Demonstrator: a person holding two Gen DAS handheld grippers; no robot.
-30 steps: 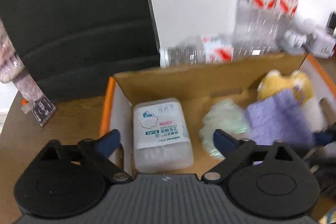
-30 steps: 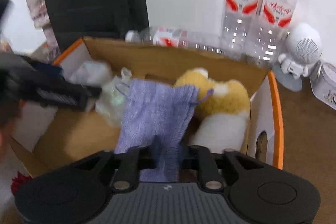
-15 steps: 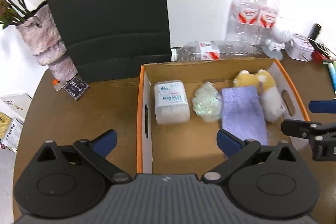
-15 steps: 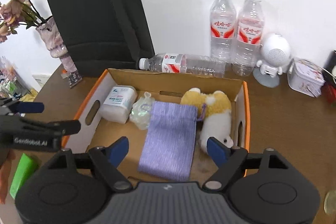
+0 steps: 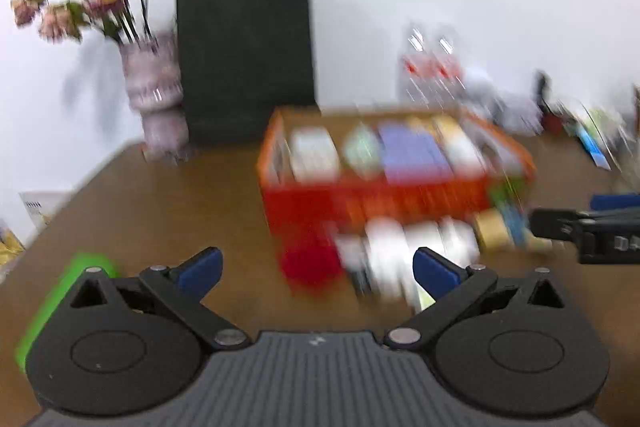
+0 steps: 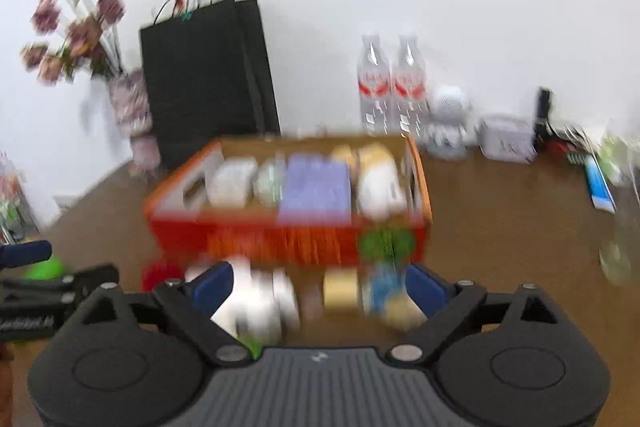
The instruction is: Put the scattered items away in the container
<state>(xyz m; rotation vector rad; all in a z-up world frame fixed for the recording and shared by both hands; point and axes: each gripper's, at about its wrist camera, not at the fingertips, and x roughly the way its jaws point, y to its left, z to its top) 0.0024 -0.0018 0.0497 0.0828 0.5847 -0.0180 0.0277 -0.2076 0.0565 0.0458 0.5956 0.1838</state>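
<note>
Both hand-held grippers, left (image 5: 316, 267) and right (image 6: 318, 287), released, have pulled back from the box (image 6: 288, 239).

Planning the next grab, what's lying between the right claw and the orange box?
In the right wrist view, blurred loose items lie between the right claw and the box: something white, a tan piece, something blue.

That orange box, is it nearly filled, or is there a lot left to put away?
Partly done. The box already holds a white pack, a purple pouch and a plush toy. Nothing is in hand: the left gripper and right gripper are both open. Blurred items in front of the box and a green thing remain out.
</note>
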